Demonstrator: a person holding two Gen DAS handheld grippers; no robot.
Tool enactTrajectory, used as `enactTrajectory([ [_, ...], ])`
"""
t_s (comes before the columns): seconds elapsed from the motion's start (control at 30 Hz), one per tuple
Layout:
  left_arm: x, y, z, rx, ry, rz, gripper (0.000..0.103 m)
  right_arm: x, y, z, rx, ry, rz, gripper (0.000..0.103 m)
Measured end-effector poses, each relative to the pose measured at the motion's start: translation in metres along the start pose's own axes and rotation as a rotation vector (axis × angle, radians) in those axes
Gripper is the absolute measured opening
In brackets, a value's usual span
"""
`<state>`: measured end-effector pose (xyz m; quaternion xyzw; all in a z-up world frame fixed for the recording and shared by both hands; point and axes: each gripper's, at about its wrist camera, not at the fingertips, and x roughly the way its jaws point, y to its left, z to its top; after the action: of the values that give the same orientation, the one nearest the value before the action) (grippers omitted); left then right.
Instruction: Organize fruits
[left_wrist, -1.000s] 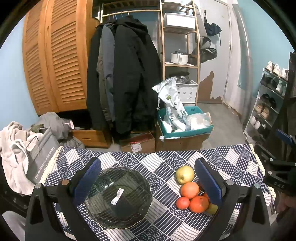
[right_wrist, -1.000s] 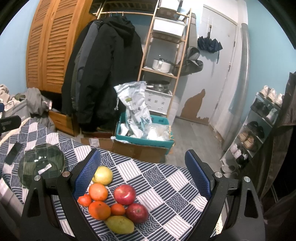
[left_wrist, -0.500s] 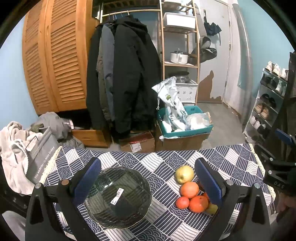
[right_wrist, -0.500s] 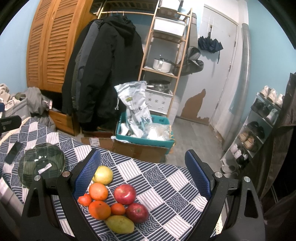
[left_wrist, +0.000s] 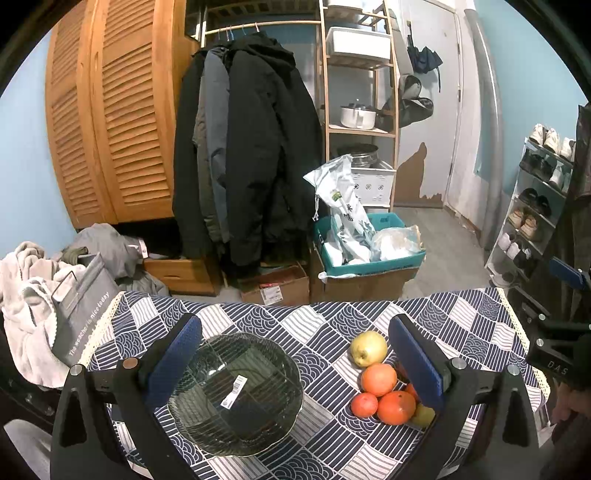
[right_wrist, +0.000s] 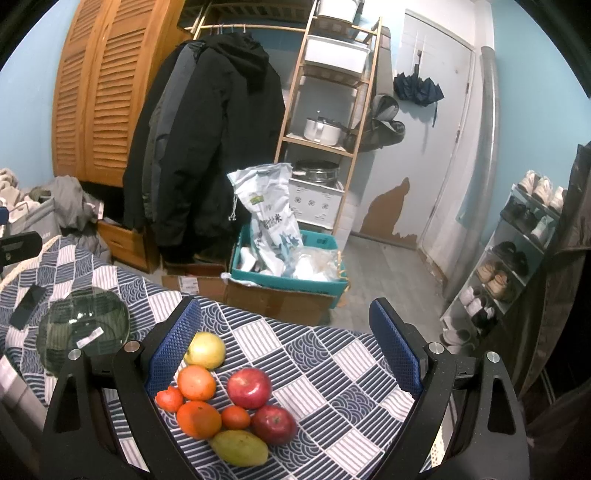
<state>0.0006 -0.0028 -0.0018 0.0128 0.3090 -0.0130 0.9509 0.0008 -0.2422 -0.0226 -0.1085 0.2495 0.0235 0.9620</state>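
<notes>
On the tabletop (left_wrist: 258, 317), a glass bowl (left_wrist: 236, 391) stands at the left, under the left gripper (left_wrist: 295, 365), whose jaws are wide apart. To the right lies the pile of fruits (right_wrist: 221, 398), and the right gripper (right_wrist: 284, 350) hovers over it, jaws apart, holding nothing.

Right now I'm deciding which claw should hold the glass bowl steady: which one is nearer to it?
Left. The left claw hovers open directly over the glass bowl; the right claw is off to its right, above the fruit pile.
</notes>
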Motion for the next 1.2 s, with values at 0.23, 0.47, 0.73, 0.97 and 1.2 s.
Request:
enactTrajectory([
  [0.23, -0.0004, 0.0, 0.0, 0.001, 0.001, -0.002, 0.102, -0.0005, -0.0008, 0.0007, 0.0, 0.0, 0.001, 0.091],
  [0.47, -0.0005, -0.0002, -0.0006, 0.001, 0.0, -0.001, 0.102, -0.0004, -0.001, 0.0009, 0.0, 0.0, 0.0, 0.091],
  [0.73, -0.001, -0.0018, 0.001, -0.004, -0.001, -0.003, 0.102, -0.0005, -0.0013, 0.0012, 0.0, 0.0, 0.0, 0.091],
  [0.97, -0.001, -0.0019, 0.0009, -0.005, -0.001, -0.002, 0.102, -0.0006, -0.0014, 0.0013, 0.0, 0.0, -0.001, 0.091],
  [1.2, -0.0011, -0.0016, 0.0006, -0.006, -0.002, -0.003, 0.102, -0.0008, -0.0015, 0.0012, 0.0, -0.001, -0.001, 0.091],
])
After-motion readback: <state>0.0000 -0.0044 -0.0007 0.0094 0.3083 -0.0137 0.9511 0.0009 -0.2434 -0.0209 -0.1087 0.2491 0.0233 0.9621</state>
